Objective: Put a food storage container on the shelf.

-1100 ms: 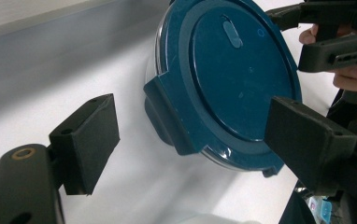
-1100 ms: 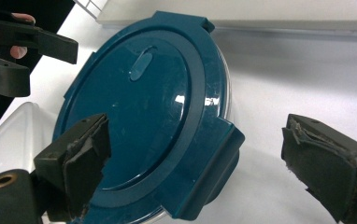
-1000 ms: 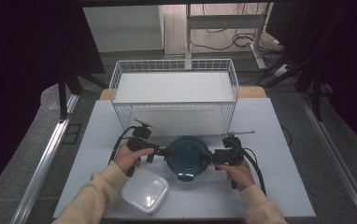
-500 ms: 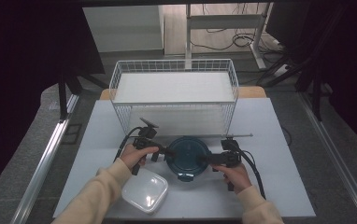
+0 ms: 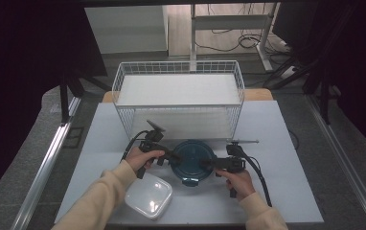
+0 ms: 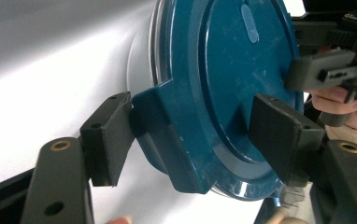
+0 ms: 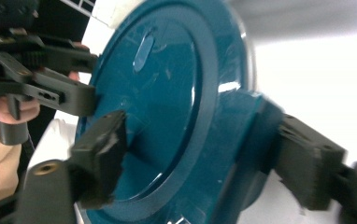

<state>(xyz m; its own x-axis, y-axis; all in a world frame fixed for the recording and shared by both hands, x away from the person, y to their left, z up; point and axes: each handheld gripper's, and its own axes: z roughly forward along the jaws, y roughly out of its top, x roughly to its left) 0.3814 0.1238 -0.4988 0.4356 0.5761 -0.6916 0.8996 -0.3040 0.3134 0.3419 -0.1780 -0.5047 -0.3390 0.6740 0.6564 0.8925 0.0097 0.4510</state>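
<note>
A round container with a dark teal lid [image 5: 193, 158] stands at the table's front middle, with a latch tab sticking out on each side. My left gripper [image 5: 174, 160] reaches in from the left and its jaws have just been closing around the left tab [image 6: 167, 135]. One pad [image 6: 106, 135] touches the tab's side. The other pad [image 6: 279, 135] lies over the lid, and I see no squeeze. My right gripper [image 5: 209, 164] comes in from the right, its jaws also just closing around the right tab [image 7: 249, 140]. One of its pads [image 7: 307, 172] is against that tab.
A white wire basket [image 5: 178, 91] stands just behind the container. A clear square container [image 5: 148, 197] lies at the front left under my left forearm. A thin rod [image 5: 243, 141] lies behind the right gripper. The white table [image 5: 286, 143] is bare to the right.
My left gripper has slid a little to the right, up to the lid's left edge. The right gripper and the container have kept their places.
</note>
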